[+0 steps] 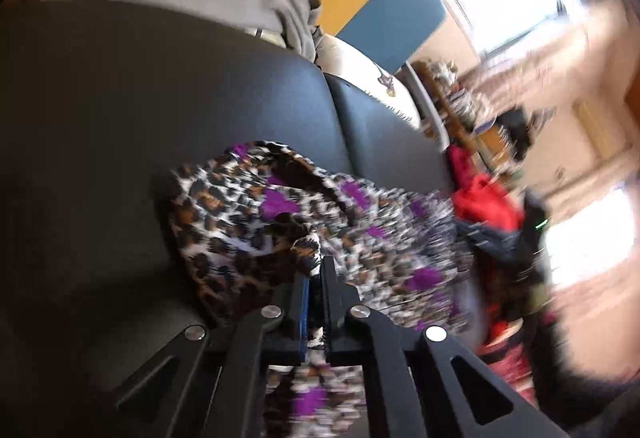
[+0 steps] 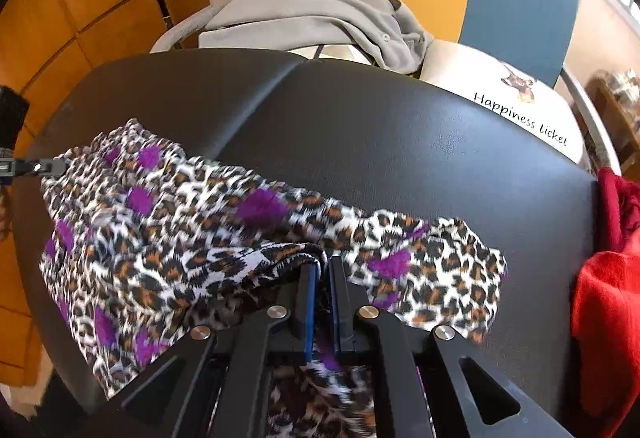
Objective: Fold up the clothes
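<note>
The spotted cloth [image 2: 224, 222] is pinched by each hand-held gripper, left [image 1: 316, 270] and right [image 2: 323, 264], and could be dropped if pulled hard.

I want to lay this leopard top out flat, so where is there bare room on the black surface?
The widest free patch on the black surface lies beyond the leopard top, bordered by the grey garment and the white "Happiness ticket" cushion. It is crowded at the right edge, where the red garment hangs. Both tongs, left and right, pinch the top.
</note>
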